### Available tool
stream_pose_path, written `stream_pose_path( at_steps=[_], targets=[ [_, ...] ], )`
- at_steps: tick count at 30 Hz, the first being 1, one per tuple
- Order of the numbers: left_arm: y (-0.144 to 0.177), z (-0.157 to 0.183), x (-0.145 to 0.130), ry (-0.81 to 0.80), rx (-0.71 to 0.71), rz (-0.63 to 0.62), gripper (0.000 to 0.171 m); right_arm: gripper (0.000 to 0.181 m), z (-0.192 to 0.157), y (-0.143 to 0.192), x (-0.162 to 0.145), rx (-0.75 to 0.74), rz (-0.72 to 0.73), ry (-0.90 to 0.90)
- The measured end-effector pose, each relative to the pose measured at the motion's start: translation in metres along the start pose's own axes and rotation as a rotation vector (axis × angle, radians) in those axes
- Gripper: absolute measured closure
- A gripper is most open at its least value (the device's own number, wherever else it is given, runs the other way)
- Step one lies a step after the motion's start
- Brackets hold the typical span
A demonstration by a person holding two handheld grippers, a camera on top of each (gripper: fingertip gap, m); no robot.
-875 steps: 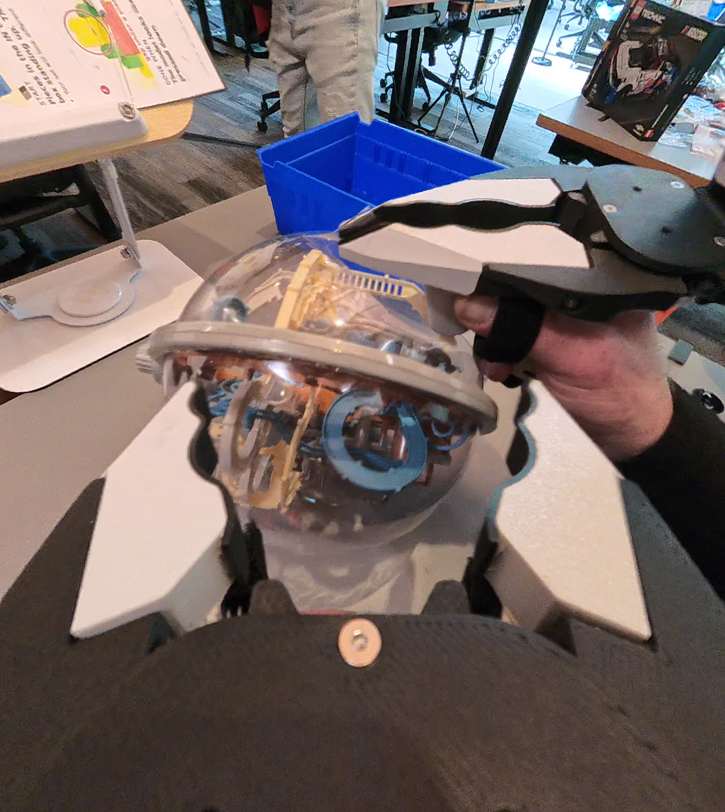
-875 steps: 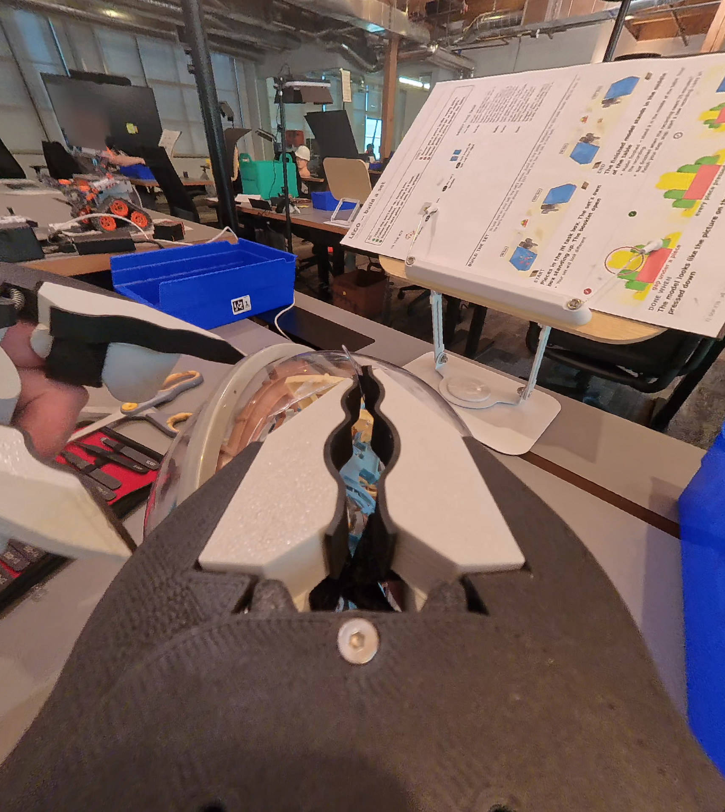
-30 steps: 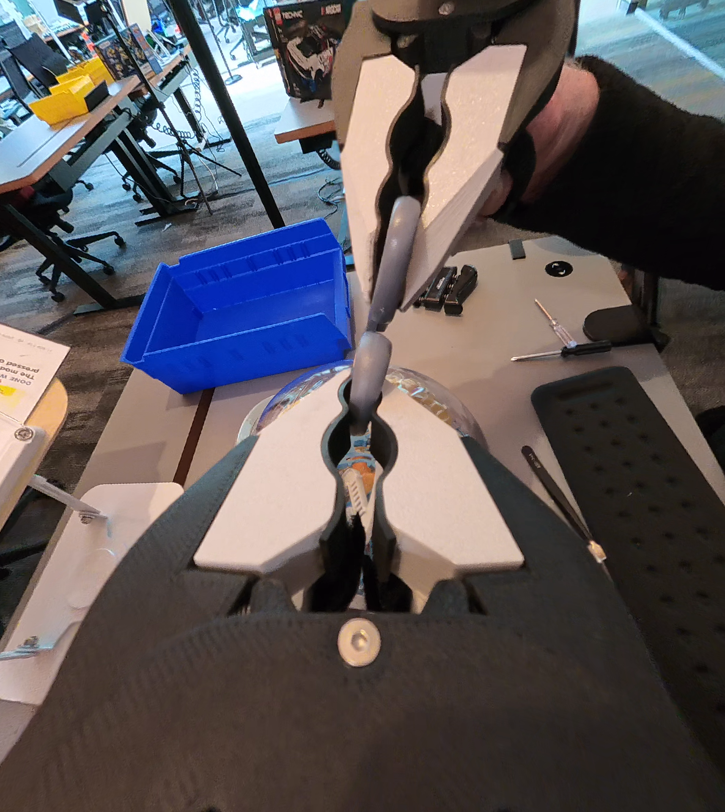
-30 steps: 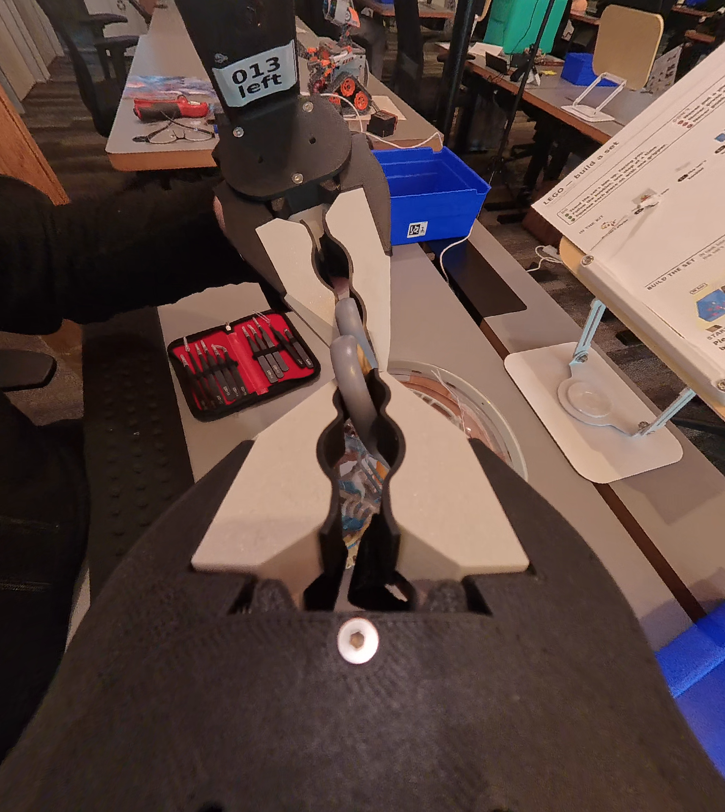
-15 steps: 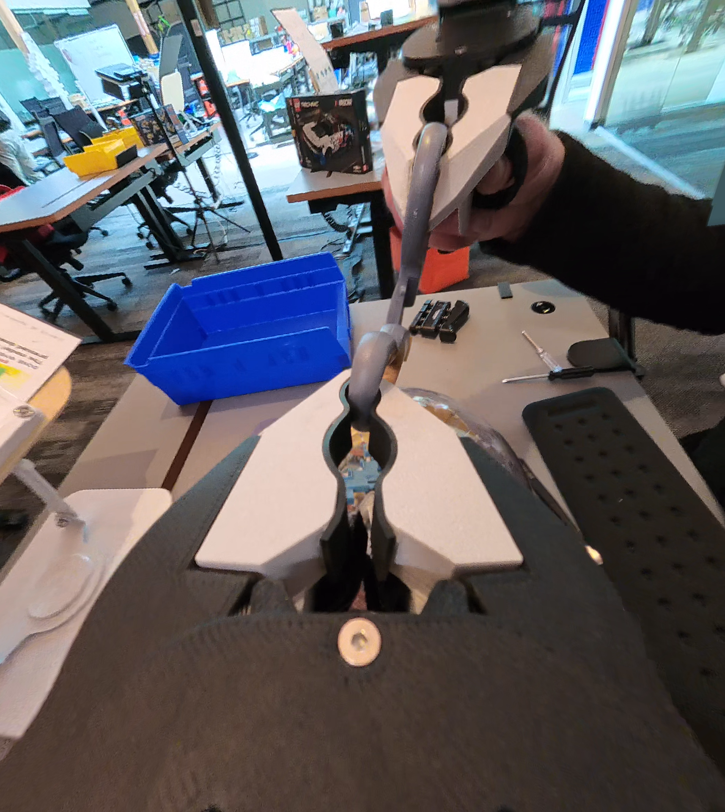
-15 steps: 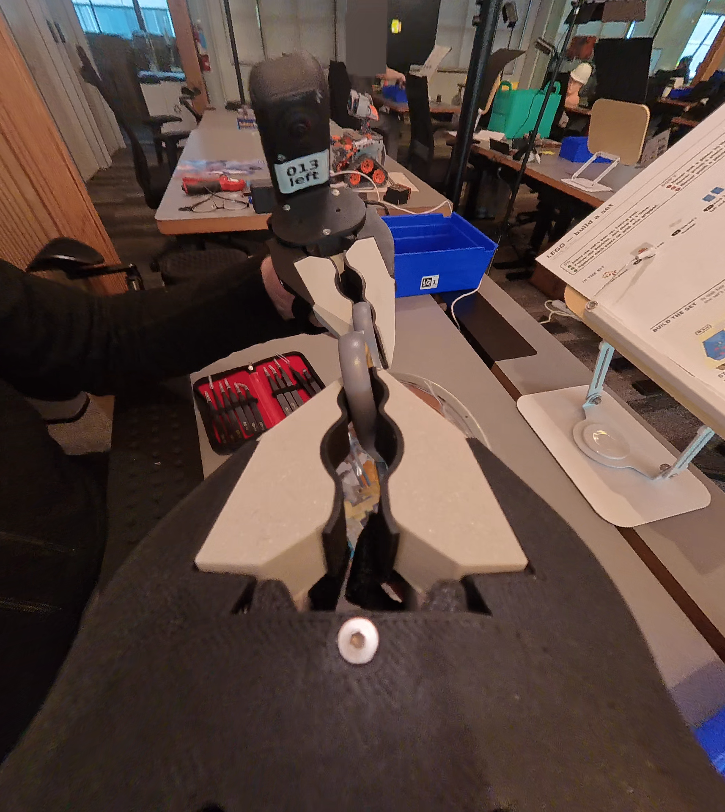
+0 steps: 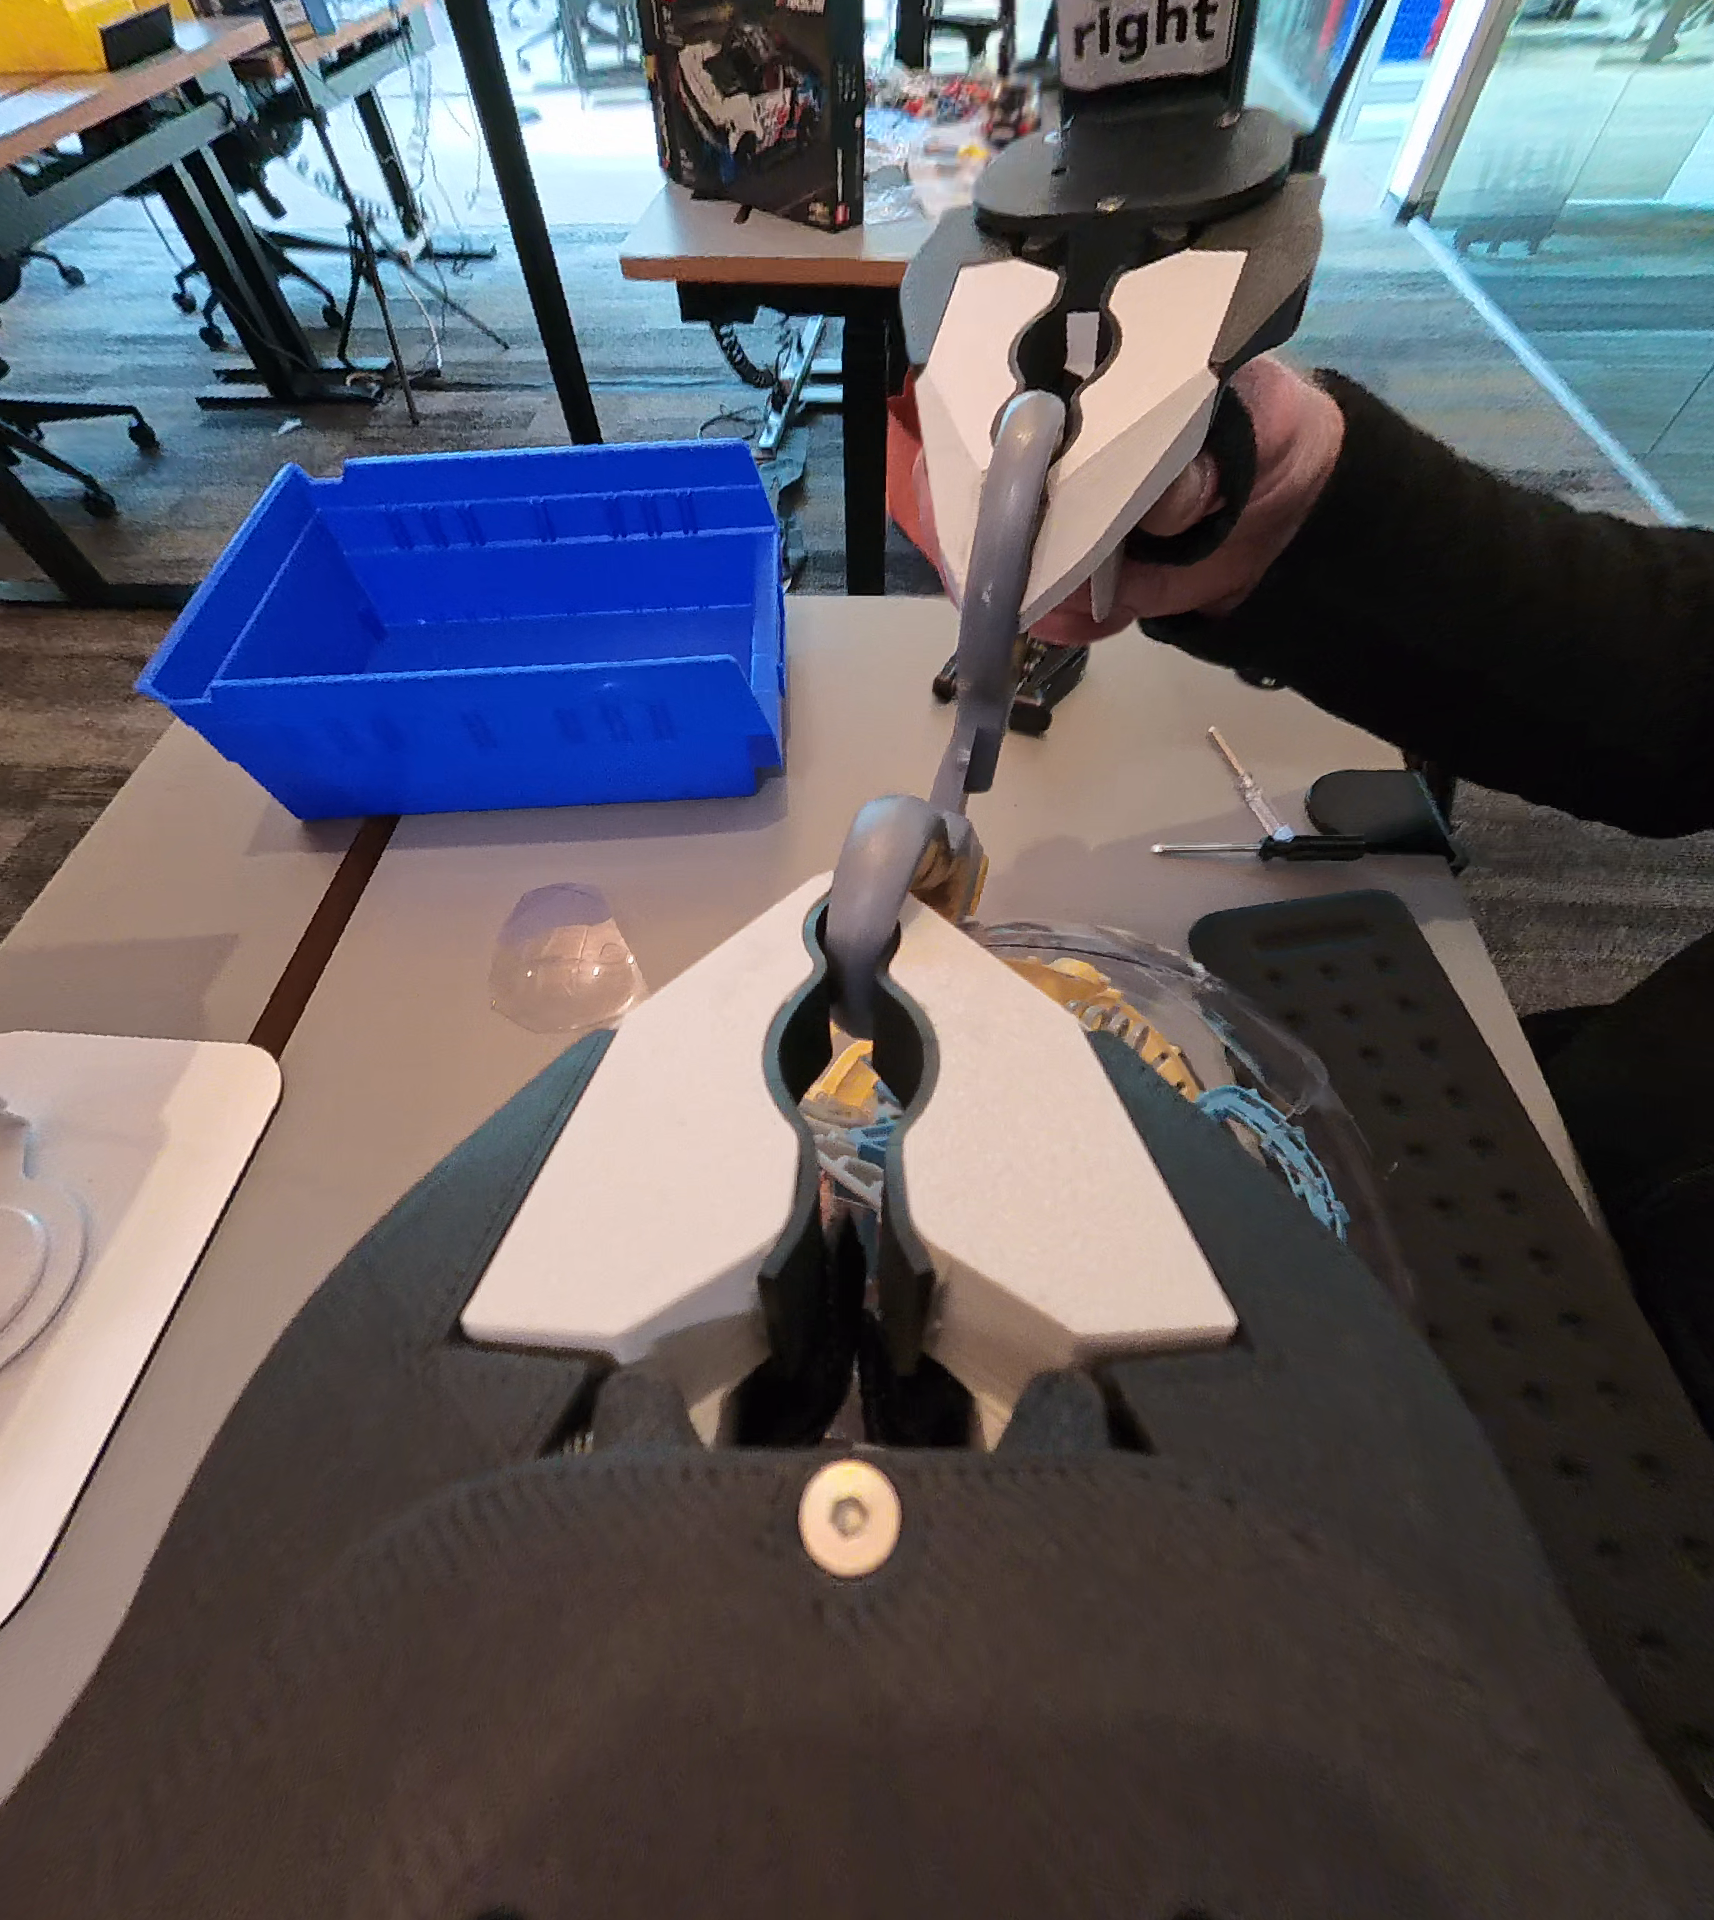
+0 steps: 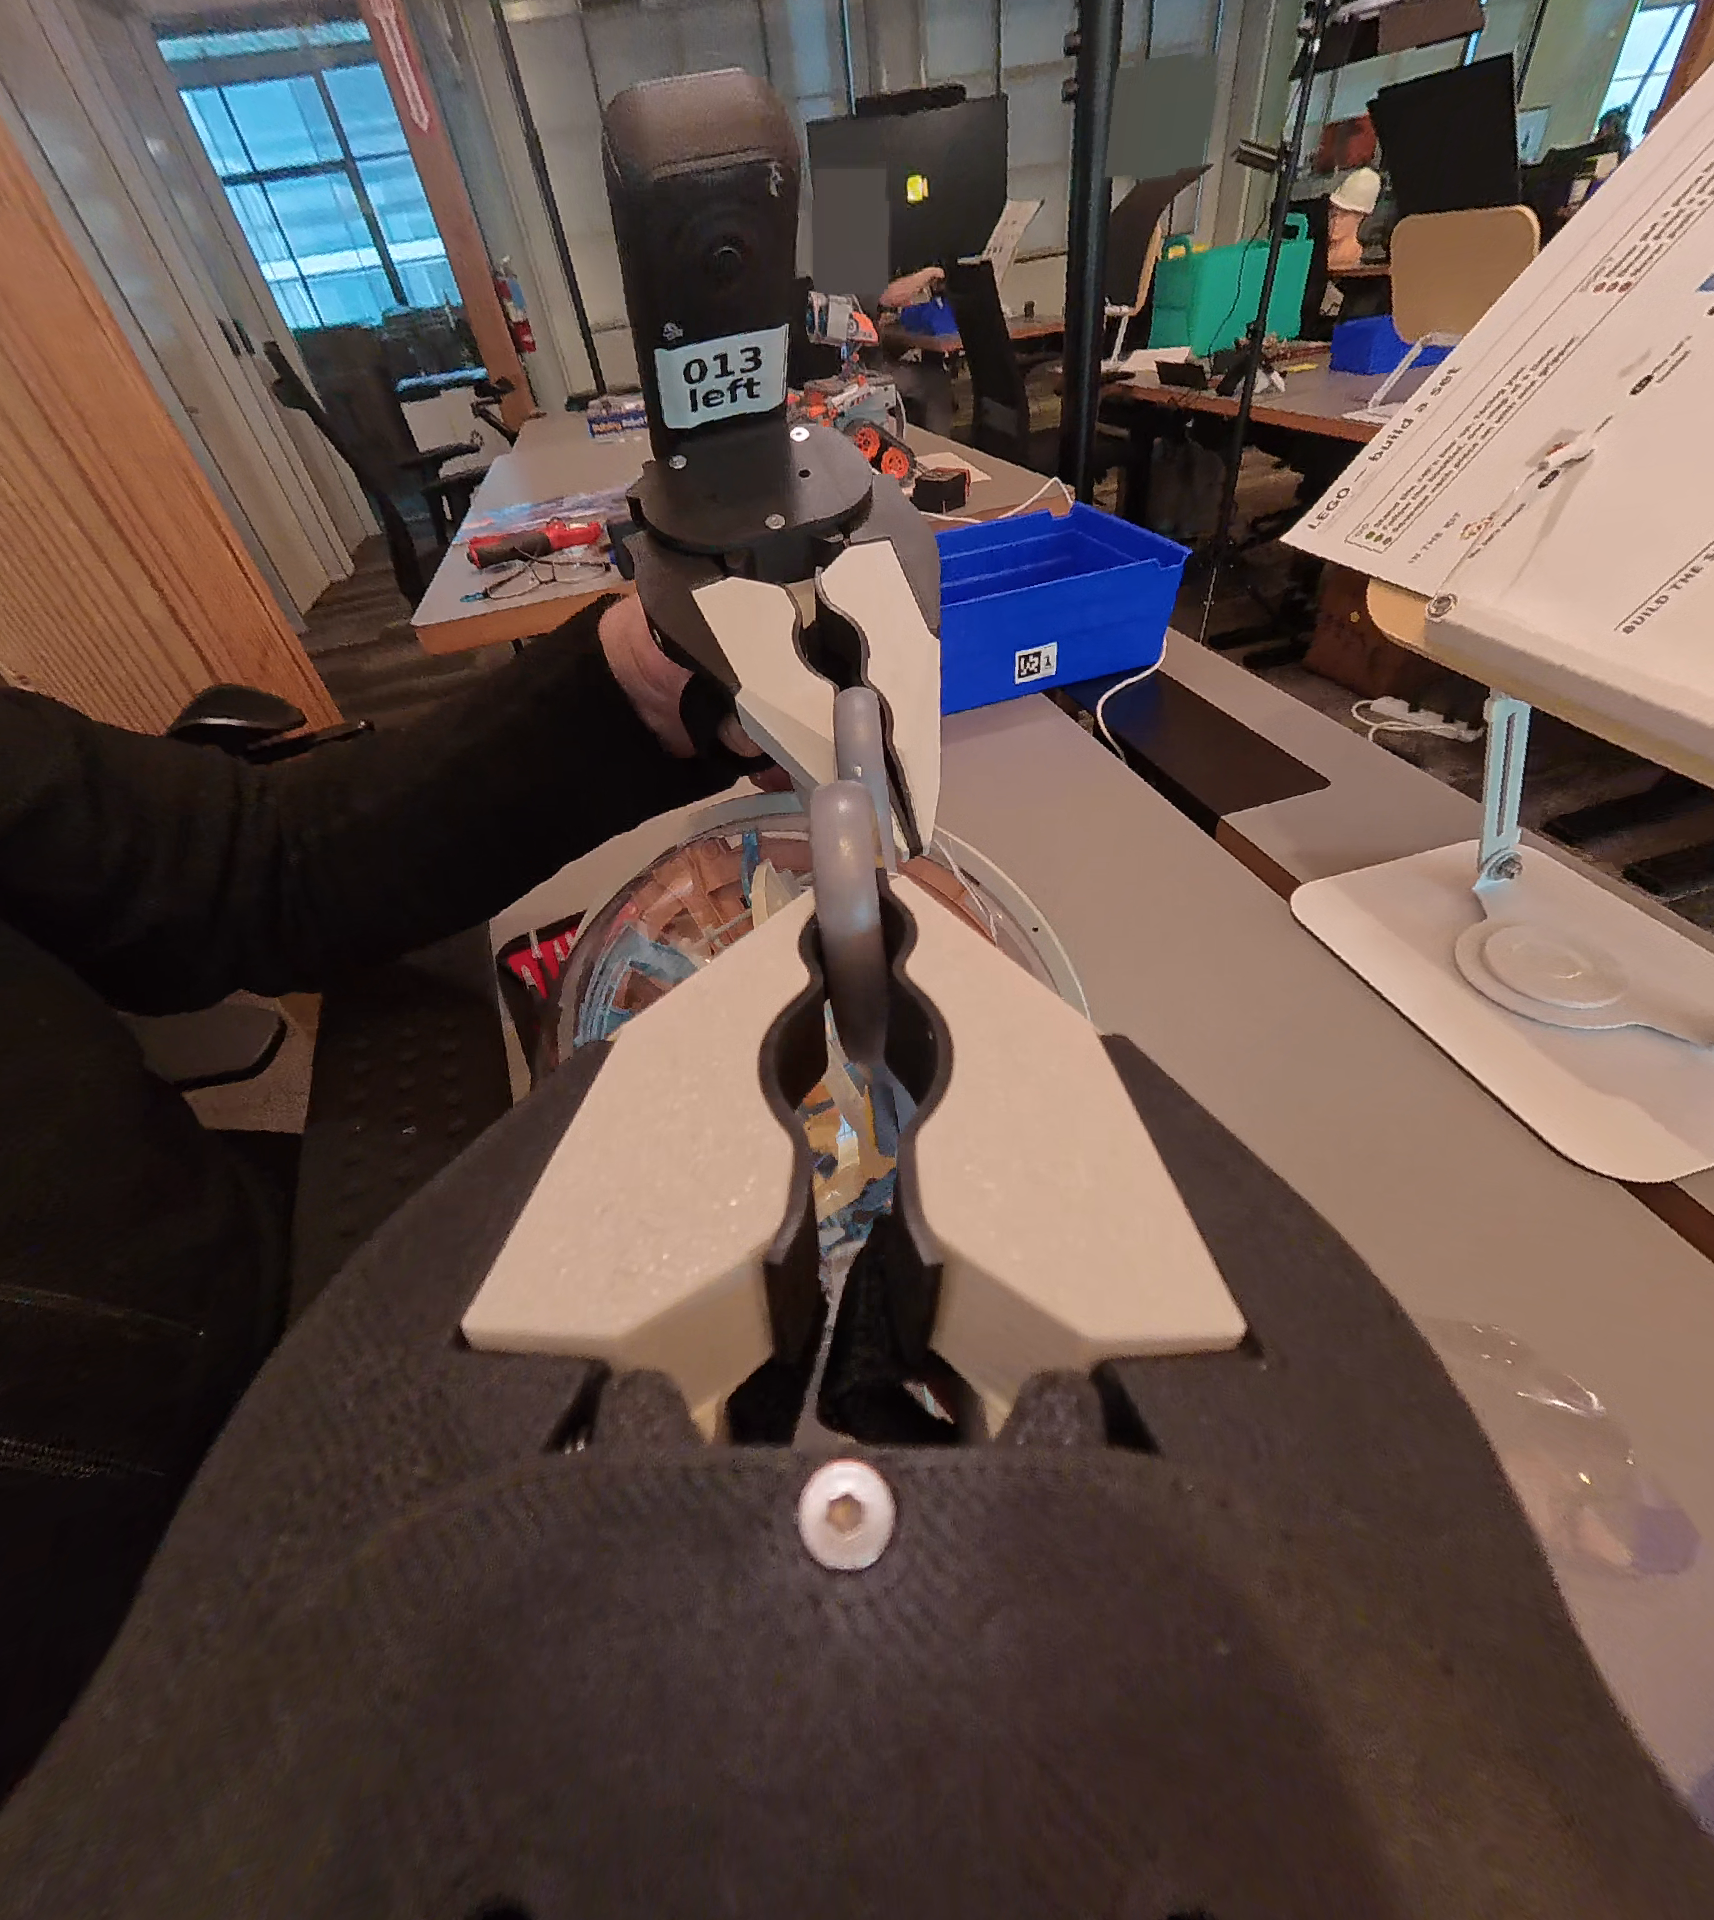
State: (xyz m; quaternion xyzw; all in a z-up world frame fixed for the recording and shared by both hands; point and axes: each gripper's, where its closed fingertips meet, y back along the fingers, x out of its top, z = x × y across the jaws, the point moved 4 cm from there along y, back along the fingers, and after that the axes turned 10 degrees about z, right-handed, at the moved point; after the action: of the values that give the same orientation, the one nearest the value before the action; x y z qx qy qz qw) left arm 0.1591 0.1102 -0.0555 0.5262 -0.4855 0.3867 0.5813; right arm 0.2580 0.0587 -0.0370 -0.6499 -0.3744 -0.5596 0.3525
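Both grippers have white fingers (image 7: 687,1132) on black textured bodies. The curved piece (image 7: 1004,582) clamped between them is plain grey. The clear dome (image 8: 666,914) is packed with yellow, blue and orange bits. Bright blue bin (image 7: 479,644), light grey table (image 7: 437,935), black dotted mat (image 7: 1455,1122).

blue bin (image 7: 479,665) on table | screwdriver (image 7: 1258,847) right | white stand base (image 8: 1559,997) | black mat (image 7: 1455,1143)
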Motion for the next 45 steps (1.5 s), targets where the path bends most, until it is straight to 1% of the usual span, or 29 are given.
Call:
stream_pose_path(
  at_steps=[2,5,12,15,19,26,39,44,45],
  targets=[
    [-0.002,0.001,-0.001,-0.026,0.009,-0.032,0.171,0.18,0.002,0.002,-0.003,0.009,0.021,-0.027],
    [-0.006,-0.001,-0.003,0.015,-0.008,-0.042,0.171,0.18,0.005,0.004,-0.007,0.01,0.053,-0.052],
    [-0.014,0.001,-0.004,0.0,-0.026,-0.091,0.171,0.18,0.008,0.013,-0.016,0.022,0.115,-0.068],
    [-0.021,0.004,0.002,-0.028,-0.035,-0.085,0.171,0.18,0.007,0.011,-0.017,0.02,0.114,-0.053],
    [-0.025,0.004,0.008,-0.071,-0.023,-0.114,0.171,0.18,0.007,0.009,-0.015,0.015,0.111,-0.036],
    [-0.027,-0.001,0.014,-0.099,-0.009,-0.135,0.171,0.181,0.008,0.002,-0.009,0.006,0.076,0.004],
    [-0.026,-0.022,0.016,-0.099,0.096,-0.046,0.171,0.181,0.018,-0.013,0.002,-0.046,-0.037,0.027],
    [-0.026,-0.024,0.015,-0.14,0.108,-0.079,0.171,0.181,0.021,-0.017,-0.001,-0.052,-0.058,0.038],
    [-0.026,-0.024,0.016,-0.144,0.113,-0.069,0.171,0.181,0.02,-0.017,-0.001,-0.05,-0.063,0.043]
  ],
)
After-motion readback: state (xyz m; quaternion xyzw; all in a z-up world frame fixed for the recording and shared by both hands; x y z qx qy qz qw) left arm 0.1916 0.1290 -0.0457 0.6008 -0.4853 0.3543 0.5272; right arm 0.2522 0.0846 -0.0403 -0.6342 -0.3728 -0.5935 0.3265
